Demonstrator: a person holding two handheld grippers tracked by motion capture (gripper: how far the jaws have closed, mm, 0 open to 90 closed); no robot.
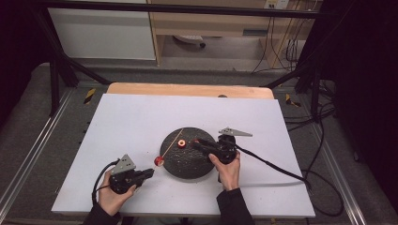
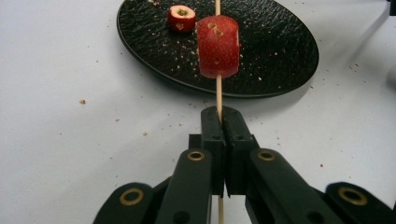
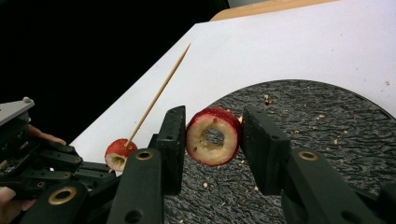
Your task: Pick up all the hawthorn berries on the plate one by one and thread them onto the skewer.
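High view: L gripper [image 1: 151, 172] near table's [image 1: 122, 117] front-left, clamped on skewer [image 1: 171, 146] w/ fruit piece [image 1: 159, 161] threaded on it just off plate's [image 1: 187, 169] left rim. R gripper [image 1: 195, 142] over plate.

Left gripper view: jaws pinched tight on skewer [image 2: 218, 91]; piece [image 2: 218, 45] on stick above plate [image 2: 280, 51] edge; small chunk [image 2: 181, 17] on plate.

Right gripper view: jaws partly open around cored ring [image 3: 213, 136], left pad touching it, right side w/ gap; held over plate [image 3: 336, 130].
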